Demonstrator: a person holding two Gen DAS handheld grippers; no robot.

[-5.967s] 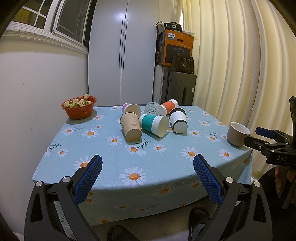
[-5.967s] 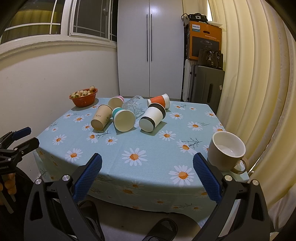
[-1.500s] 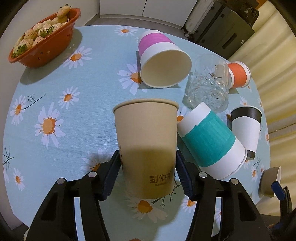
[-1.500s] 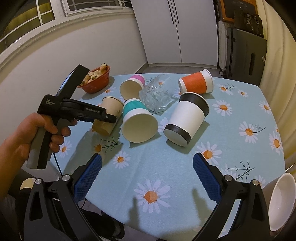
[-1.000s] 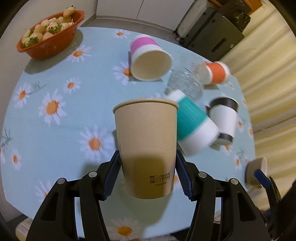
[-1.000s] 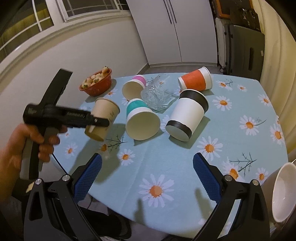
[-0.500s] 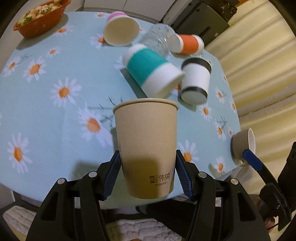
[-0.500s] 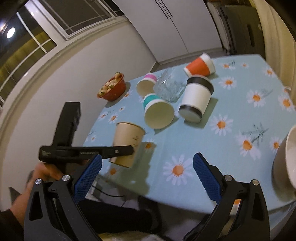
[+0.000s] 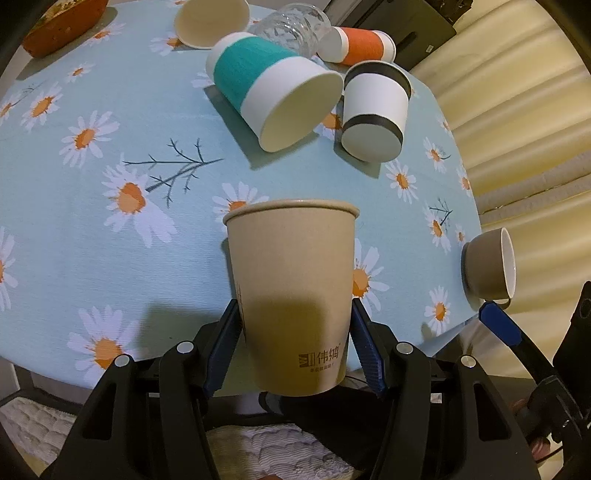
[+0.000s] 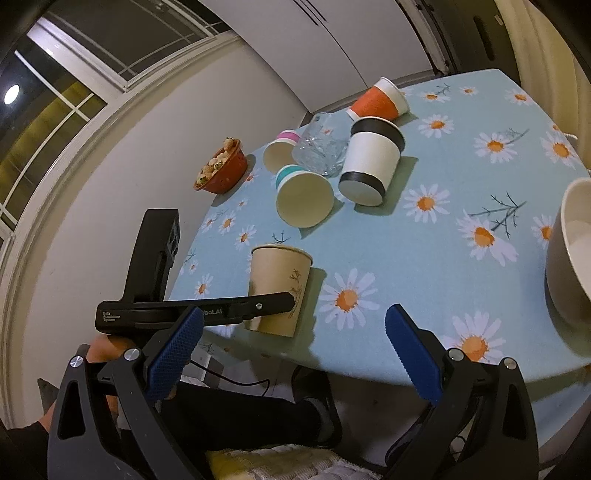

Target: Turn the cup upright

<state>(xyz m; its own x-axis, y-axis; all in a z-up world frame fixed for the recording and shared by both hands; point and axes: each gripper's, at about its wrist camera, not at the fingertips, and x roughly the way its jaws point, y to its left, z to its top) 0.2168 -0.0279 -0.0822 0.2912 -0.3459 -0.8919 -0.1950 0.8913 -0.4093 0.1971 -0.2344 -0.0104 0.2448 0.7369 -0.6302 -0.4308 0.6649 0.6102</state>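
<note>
My left gripper (image 9: 295,347) is shut on a tan paper cup (image 9: 291,295) and holds it upright near the table's front edge. In the right wrist view the same tan cup (image 10: 279,284) stands mouth up between the left gripper's fingers (image 10: 273,304), at or just above the cloth; I cannot tell if it touches. My right gripper (image 10: 295,350) is open and empty, off the table's front edge. Several other cups lie on their sides: a teal-banded cup (image 9: 273,92), a black-banded white cup (image 9: 375,110), an orange cup (image 9: 364,46) and a pink-banded cup (image 10: 282,149).
A clear glass (image 9: 291,27) lies among the tipped cups. A grey-brown mug (image 9: 487,264) stands upright at the table's right edge. An orange bowl of food (image 10: 221,171) sits at the far left. The daisy tablecloth (image 9: 92,206) covers the table. Curtains hang at the right.
My left gripper has carried the tan cup back toward the table's front edge and lowered it. My right gripper has pulled back and tilted, still open.
</note>
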